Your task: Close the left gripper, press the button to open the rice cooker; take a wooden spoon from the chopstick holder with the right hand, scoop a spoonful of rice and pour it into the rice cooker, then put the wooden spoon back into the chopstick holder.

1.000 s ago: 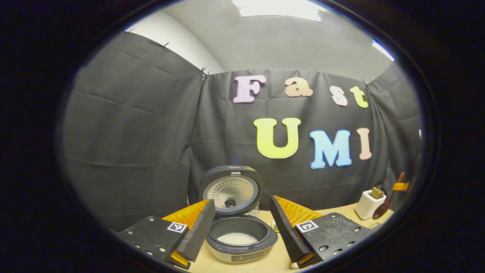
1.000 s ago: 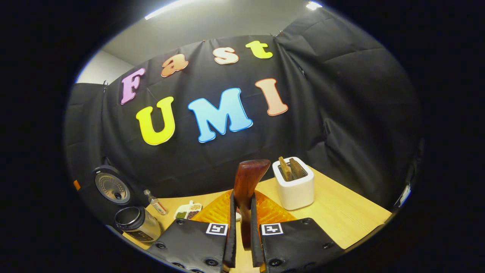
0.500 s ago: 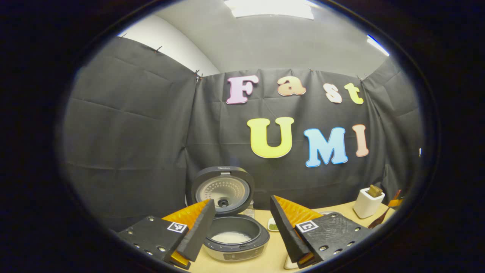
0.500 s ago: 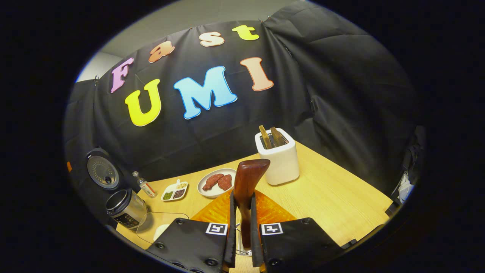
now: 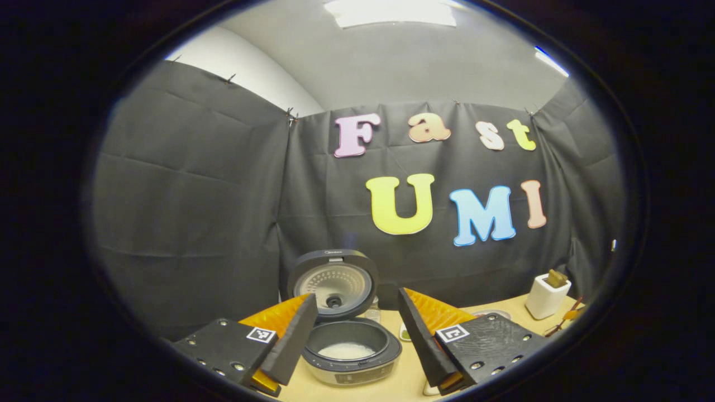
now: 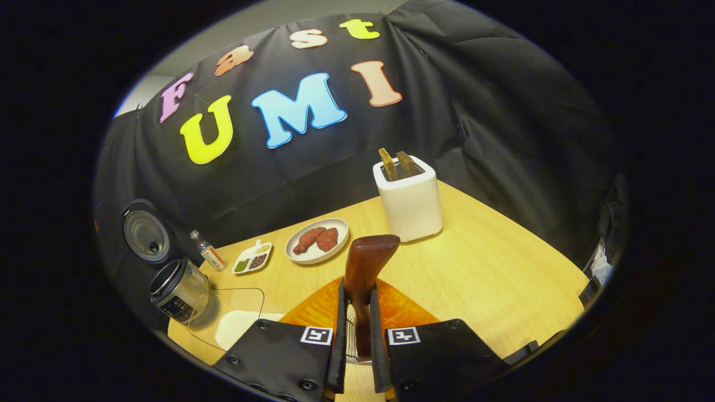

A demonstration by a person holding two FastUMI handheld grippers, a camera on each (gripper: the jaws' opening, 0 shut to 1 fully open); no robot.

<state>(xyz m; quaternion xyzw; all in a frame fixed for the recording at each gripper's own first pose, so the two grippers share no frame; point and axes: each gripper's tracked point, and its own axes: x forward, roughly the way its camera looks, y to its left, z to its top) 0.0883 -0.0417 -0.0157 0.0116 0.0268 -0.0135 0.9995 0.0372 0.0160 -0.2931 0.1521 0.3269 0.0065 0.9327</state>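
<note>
Toaster [image 6: 410, 204], meat plate [image 6: 317, 241], small bottle [image 6: 207, 254] on table [image 6: 491, 273].

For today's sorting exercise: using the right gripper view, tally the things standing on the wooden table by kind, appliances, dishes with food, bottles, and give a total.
Appliances: 2, the rice cooker and the toaster
Dishes with food: 2, the round plate and the divided dish
Bottles: 1, the small bottle
Total: 5

The right claw [image 6: 355, 357] grips a wooden spoon [image 6: 366, 268] by its handle, both fingers pressed on it. On the counter [image 6: 491, 268], a white toaster [image 6: 409, 201] stands far right, a plate of meat [image 6: 316, 245] beside it, the open rice cooker [image 6: 177, 289] far left.
</note>
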